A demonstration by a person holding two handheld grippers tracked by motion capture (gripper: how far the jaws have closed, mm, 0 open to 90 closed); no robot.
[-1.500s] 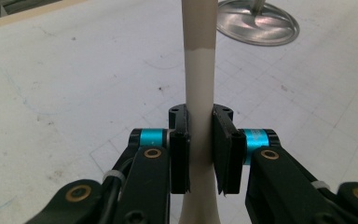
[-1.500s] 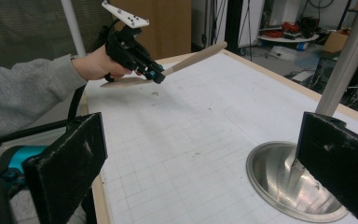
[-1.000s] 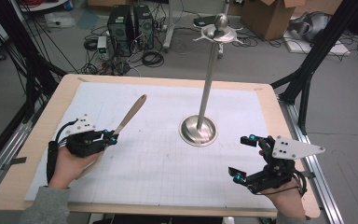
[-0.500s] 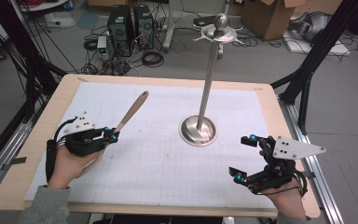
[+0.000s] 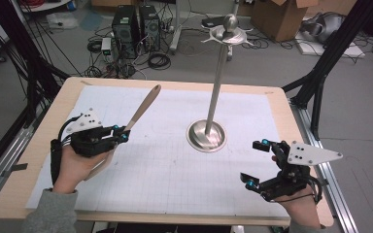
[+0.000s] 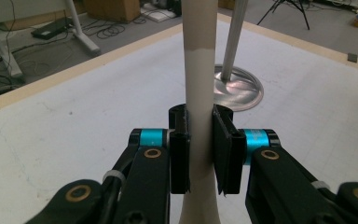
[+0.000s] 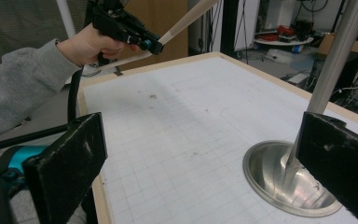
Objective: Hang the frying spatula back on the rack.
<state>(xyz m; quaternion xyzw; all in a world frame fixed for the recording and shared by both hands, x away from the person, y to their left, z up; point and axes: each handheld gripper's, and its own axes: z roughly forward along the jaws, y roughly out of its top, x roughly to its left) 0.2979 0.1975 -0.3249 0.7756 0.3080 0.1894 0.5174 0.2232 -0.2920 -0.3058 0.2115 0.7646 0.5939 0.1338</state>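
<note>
A metal stand [image 5: 207,133] with a round shiny base and a tall thin pole stands on the white gridded sheet [image 5: 175,174] that covers the wooden table [image 5: 281,104]. I take this stand as the landmark.

To the left of the stand, the left gripper [image 5: 121,134] is clenched on a wooden spatula [image 5: 143,107]. In the left gripper view both black jaws press on the two sides of the pale handle [image 6: 199,116], and the stand's base [image 6: 237,88] is seen behind it, a little to the right. In the high view the spatula's free end rises away from the gripper and is tilted toward the far edge of the table, well apart from the pole. The spatula is lifted above the sheet.

To the right of the stand and nearer to the person, the right gripper [image 5: 256,162] is released: its jaws are wide apart and nothing is between them. In the right gripper view the stand's base [image 7: 279,177] lies just beyond the jaws.
</note>
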